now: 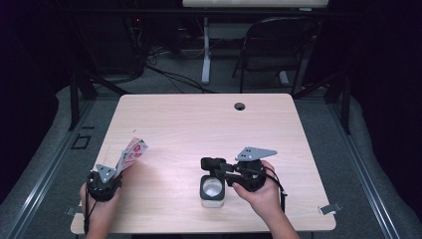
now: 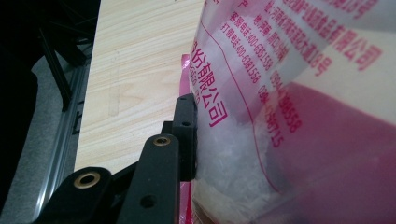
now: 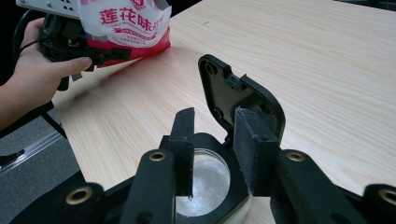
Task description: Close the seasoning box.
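From the high view I have the left claw at about 8 o'clock on the pale wood-grain worktop, clamped on a clear plastic pouch with pink-red print and a pink-red lower band. The pouch sticks out of the jaws toward 1 o'clock, tilted and lifted off the wood. In the left gripper view one black pad presses straight against the pouch's side, with white granules showing through the film just beside that pad.

My right claw sits near 5 o'clock, pointing toward 9 o'clock. Its jaws stand apart and grip nothing. In the right gripper view they hang just above a clear square container with a black flip-top collar; its black hinged lid stands upright behind the right jaw, and white powder lies inside. In the high view the container rests on the worktop, well apart from the pouch, at roughly 6 o'clock.
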`<state>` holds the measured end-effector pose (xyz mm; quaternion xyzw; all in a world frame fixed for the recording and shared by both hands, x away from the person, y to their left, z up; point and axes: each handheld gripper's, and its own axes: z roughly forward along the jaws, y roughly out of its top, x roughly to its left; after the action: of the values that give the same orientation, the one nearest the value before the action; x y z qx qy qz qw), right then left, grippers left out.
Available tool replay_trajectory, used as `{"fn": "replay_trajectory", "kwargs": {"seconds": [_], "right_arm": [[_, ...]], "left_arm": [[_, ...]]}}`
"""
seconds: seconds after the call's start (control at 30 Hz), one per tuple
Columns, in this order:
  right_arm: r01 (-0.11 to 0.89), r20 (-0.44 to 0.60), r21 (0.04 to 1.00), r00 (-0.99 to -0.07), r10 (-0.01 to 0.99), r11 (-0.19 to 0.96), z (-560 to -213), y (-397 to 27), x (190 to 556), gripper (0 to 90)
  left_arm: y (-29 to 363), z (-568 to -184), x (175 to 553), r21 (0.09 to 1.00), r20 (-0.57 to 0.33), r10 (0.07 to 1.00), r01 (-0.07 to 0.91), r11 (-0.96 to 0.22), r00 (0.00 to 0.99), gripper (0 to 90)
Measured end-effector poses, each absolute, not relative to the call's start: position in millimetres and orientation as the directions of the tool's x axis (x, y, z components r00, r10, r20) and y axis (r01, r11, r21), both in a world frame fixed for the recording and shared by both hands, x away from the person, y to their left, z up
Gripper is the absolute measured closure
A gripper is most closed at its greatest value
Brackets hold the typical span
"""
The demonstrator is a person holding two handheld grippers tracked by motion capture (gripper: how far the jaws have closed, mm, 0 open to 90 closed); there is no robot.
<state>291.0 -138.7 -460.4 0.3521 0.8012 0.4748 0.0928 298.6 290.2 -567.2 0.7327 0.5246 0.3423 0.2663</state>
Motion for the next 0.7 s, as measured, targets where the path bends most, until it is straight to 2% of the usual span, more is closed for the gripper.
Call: {"fn": "replay_trajectory", "kwargs": {"seconds": [0.37, 0.5, 0.7], "right_arm": [[0.476, 0.186, 0.826, -0.737, 0.65, 0.303, -459.9, -138.0, 291.6, 68.9], [0.476, 0.192, 0.828, -0.739, 0.646, 0.298, -458.8, -138.2, 291.0, 68.8], [0.472, 0.196, 0.832, -0.742, 0.642, 0.291, -457.5, -138.3, 290.9, 68.8]], "left_arm": [[289.3, -570.4, 297.8, 0.738, 0.227, 0.946, 0.594, -0.321, 0.23, 73.3], [290.2, -571.9, 295.1, 0.749, 0.179, 0.953, 0.594, -0.292, 0.242, 70.0], [287.7, -572.5, 292.0, 0.766, 0.15, 0.954, 0.58, -0.278, 0.259, 53.9]]}}
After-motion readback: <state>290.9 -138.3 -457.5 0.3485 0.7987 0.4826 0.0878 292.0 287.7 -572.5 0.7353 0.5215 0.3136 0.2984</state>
